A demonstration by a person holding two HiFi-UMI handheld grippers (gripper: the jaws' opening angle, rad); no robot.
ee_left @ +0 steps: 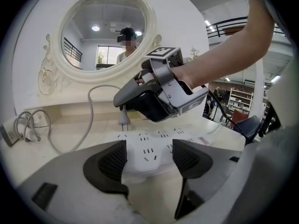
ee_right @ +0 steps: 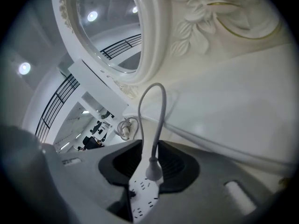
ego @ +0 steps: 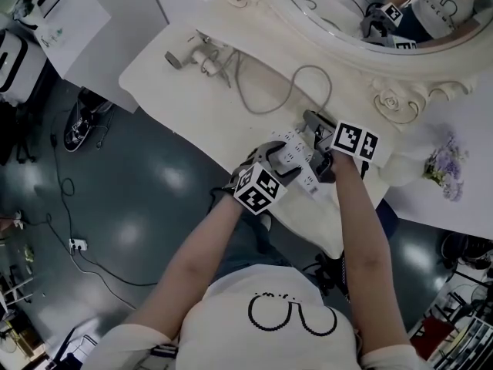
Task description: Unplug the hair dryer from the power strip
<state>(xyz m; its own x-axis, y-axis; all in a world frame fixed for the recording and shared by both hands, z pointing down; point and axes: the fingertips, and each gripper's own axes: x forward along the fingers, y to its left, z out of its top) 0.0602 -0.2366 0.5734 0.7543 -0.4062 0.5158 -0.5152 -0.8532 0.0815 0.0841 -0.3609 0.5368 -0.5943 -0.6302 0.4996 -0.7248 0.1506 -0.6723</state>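
Note:
A white power strip (ego: 306,177) lies on the white vanity table (ego: 192,102). My left gripper (ee_left: 148,160) is shut on its near end (ee_left: 154,141), one pad on each side. My right gripper (ego: 310,120) hovers just beyond it, over the strip's far end. The grey plug (ee_left: 124,120) hangs under the right gripper's tips (ee_left: 122,105), prongs bare and out of the sockets. In the right gripper view the plug (ee_right: 153,171) stands between the pads of that gripper (ee_right: 150,164), which sit slightly apart from it. Its cord (ego: 308,72) loops back to the hair dryer (ego: 189,56) at the far left.
An ornate oval mirror frame (ego: 400,91) rises right behind the strip. The table's front edge runs beside my left hand, with dark floor and loose cables (ego: 73,241) below. A small bunch of flowers (ego: 445,168) lies at the right.

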